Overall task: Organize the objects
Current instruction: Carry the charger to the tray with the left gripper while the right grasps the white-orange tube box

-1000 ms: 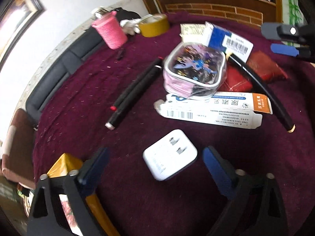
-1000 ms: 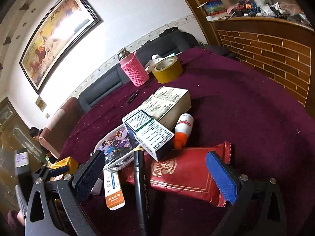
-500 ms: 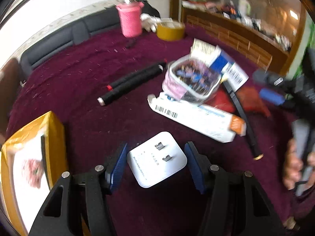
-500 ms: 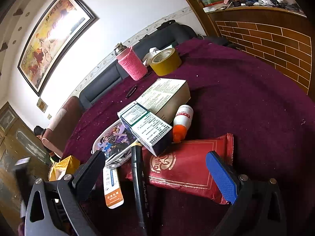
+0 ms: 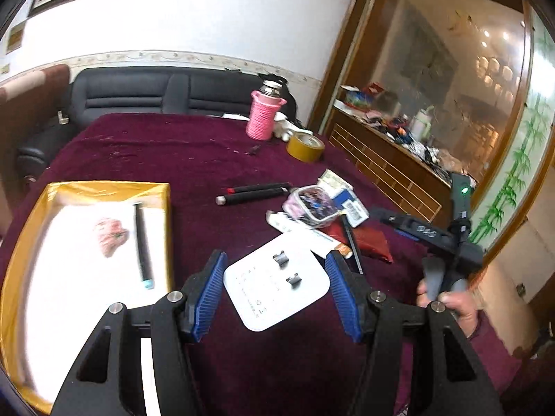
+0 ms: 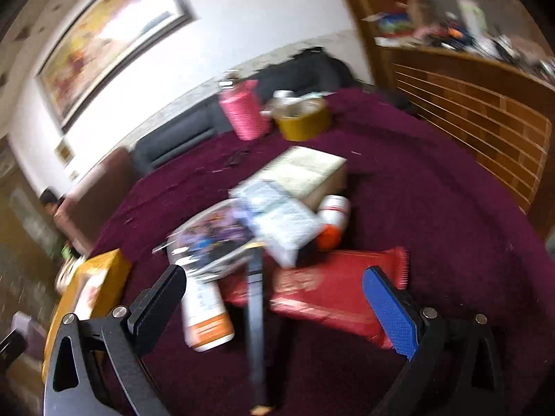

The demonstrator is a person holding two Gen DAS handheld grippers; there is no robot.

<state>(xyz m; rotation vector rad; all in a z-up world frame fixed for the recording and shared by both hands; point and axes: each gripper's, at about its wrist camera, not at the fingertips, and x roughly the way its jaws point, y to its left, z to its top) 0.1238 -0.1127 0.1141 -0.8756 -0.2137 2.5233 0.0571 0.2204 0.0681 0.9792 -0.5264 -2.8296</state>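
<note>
Charger (image 5: 275, 282), white with its two prongs up, sits clamped in the left claw (image 5: 277, 291), lifted off the maroon surface (image 5: 194, 159) at lower centre. Its likely home, the yellow box (image 5: 161, 204), lies just to its left, far nearer this hand. At lower centre of its own view, the right claw (image 6: 274, 306) gapes empty above the red packet (image 6: 333, 294).

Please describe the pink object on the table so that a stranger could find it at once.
Look at the far edge of the purple table, near the black sofa. A flask stands upright there, just left of a yellow tape roll. It alone wears a pink knitted sleeve under a metal cap.
</note>
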